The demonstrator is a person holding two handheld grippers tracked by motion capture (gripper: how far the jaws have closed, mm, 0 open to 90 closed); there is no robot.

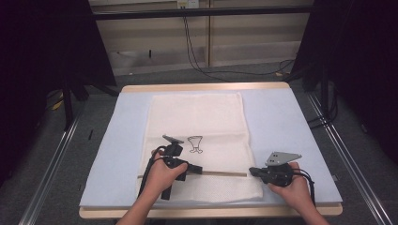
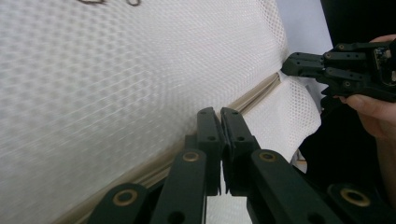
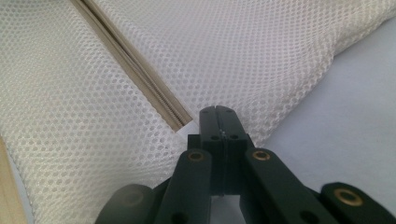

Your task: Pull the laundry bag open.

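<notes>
A white mesh bag [image 1: 197,117] lies flat on a light blue mat [image 1: 281,122], with a tan zipper [image 1: 220,173] running across its near end. My left gripper [image 1: 199,169] lies along that zipper, pointing right. In the left gripper view its jaws [image 2: 220,114] are shut right at the zipper [image 2: 257,93]; what sits between the pads is hidden. My right gripper [image 1: 251,171] is shut on the bag's mesh [image 3: 257,46] just past the zipper's end [image 3: 182,121], its tips [image 3: 217,112] pressed together. The right gripper [image 2: 287,65] also shows at the bag's corner in the left gripper view.
A small black drawing [image 1: 195,144] is printed on the bag just beyond the left gripper. The mat covers a wooden table [image 1: 206,87], with bare mat [image 3: 350,116] to the bag's right. Dark stands and cables lie on the floor around the table.
</notes>
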